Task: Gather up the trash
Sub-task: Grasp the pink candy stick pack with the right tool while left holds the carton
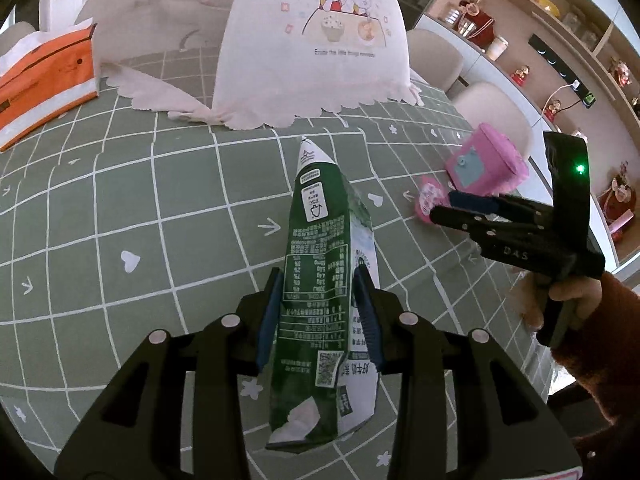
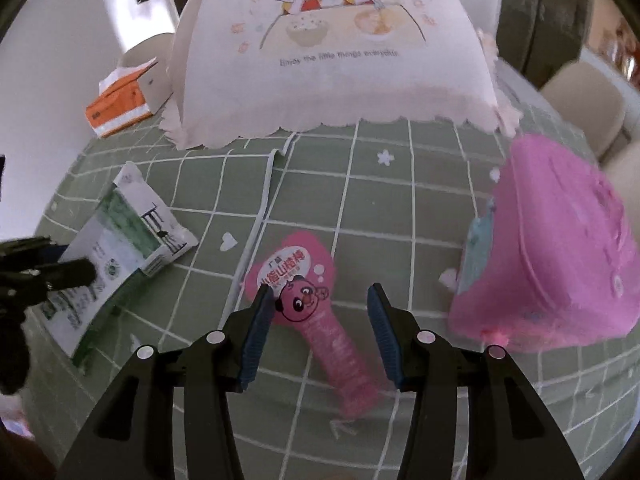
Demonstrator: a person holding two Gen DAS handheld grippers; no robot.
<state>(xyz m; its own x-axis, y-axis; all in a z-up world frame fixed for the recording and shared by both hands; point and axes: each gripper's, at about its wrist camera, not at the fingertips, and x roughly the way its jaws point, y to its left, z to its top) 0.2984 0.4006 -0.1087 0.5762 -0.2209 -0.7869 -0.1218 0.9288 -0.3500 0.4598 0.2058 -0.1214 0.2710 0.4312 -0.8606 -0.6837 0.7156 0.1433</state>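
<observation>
My left gripper (image 1: 316, 292) is shut on a crushed green and white milk carton (image 1: 324, 264), holding it over the green grid tablecloth (image 1: 160, 216); the carton also shows in the right wrist view (image 2: 120, 248) at the left. My right gripper (image 2: 320, 304) is open, its fingers on either side of a pink snack wrapper (image 2: 304, 300) that lies flat on the cloth. In the left wrist view the right gripper (image 1: 452, 204) hangs over that wrapper (image 1: 428, 196). A small pink bin (image 2: 560, 256) stands just right of the wrapper and shows in the left wrist view (image 1: 486, 164) too.
A large white mesh food cover (image 1: 312, 48) with a cartoon print stands at the back of the table. An orange tissue box (image 1: 44, 80) sits at the back left. Chairs (image 1: 492, 116) and shelves with ornaments (image 1: 560, 40) lie beyond the table's right edge.
</observation>
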